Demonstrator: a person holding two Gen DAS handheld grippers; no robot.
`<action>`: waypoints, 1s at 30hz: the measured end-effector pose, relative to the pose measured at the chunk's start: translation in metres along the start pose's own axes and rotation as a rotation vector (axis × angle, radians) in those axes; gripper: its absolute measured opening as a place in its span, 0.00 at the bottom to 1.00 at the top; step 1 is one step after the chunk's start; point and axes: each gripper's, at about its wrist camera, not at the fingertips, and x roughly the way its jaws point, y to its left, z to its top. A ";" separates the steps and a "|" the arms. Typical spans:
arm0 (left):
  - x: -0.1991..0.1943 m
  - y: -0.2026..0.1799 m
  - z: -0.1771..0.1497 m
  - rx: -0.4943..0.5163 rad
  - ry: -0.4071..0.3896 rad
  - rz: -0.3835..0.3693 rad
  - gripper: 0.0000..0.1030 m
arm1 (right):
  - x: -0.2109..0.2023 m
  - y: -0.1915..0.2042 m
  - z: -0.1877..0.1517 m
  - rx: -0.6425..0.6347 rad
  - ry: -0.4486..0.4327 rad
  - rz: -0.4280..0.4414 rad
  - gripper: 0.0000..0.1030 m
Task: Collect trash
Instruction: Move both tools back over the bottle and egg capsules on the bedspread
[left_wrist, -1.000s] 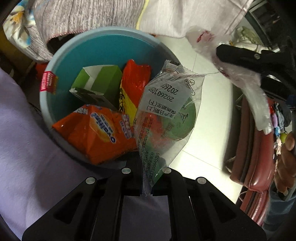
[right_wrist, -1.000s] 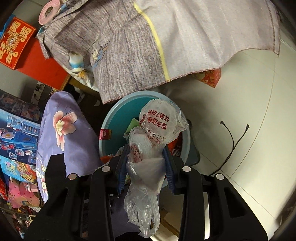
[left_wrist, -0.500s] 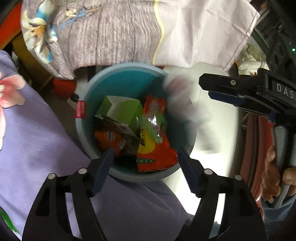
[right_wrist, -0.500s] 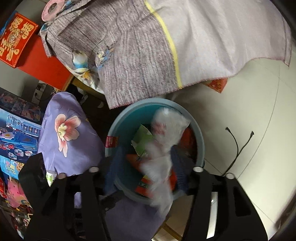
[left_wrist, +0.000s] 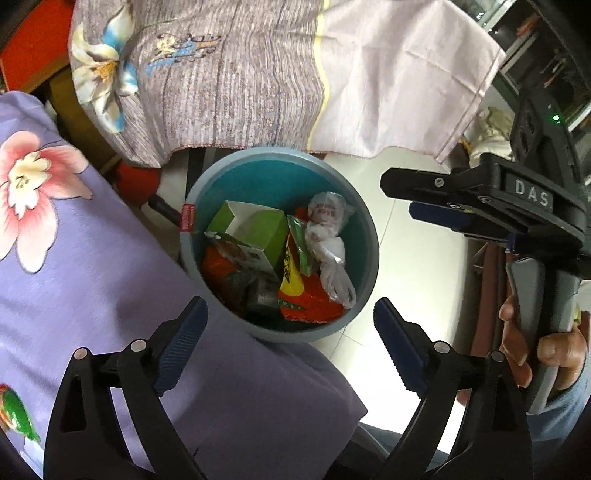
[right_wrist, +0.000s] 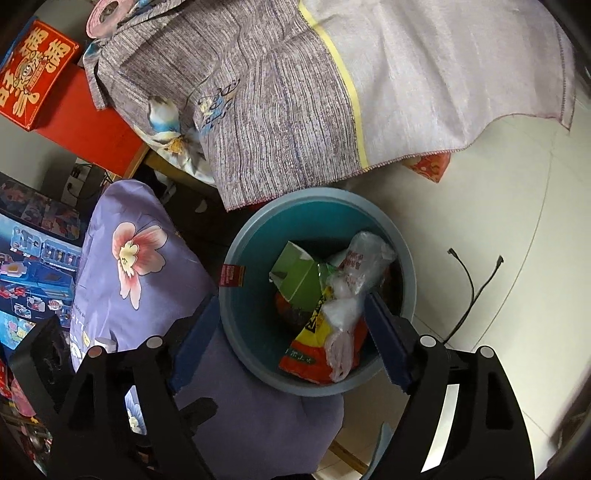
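A: What did we have in the grippers at that moment?

B: Nothing. Our left gripper (left_wrist: 290, 341) stood wide, its jaws opening, and nothing lay between the blue pads (left_wrist: 181, 347); they only framed the bin's near rim from above. Our right gripper (right_wrist: 284, 341) had its jaws spread and opening too, bare of any load, with the bin's contents showing in the gap well below them.

A: And where was the trash?

B: All of it sat in the blue bin (left_wrist: 364, 236), which stood on the pale floor (right_wrist: 498, 206). From the left wrist view, we saw the green carton (left_wrist: 258, 229) toward ten o'clock inside the bin, the knotted clear plastic bag (left_wrist: 328, 240) at about two o'clock, and the red and yellow snack wrapper (left_wrist: 306, 299) at six o'clock. The carton, bag and wrapper touched one another in a loose heap.

A: What surrounded the bin?

B: The purple floral cushion (left_wrist: 96, 280) pressed against it at eight o'clock, and the grey striped cloth (left_wrist: 229, 81) hung over its rim at twelve. At three o'clock we saw a hand (left_wrist: 543, 343) gripping the other gripper's handle.
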 end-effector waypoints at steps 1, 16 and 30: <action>-0.005 0.002 -0.003 -0.006 -0.006 0.002 0.90 | -0.001 0.002 -0.002 0.002 0.002 0.003 0.78; -0.096 0.076 -0.072 -0.112 -0.118 0.118 0.94 | 0.014 0.099 -0.057 -0.125 0.058 0.055 0.78; -0.177 0.213 -0.159 -0.330 -0.216 0.277 0.94 | 0.051 0.221 -0.103 -0.319 0.160 0.055 0.78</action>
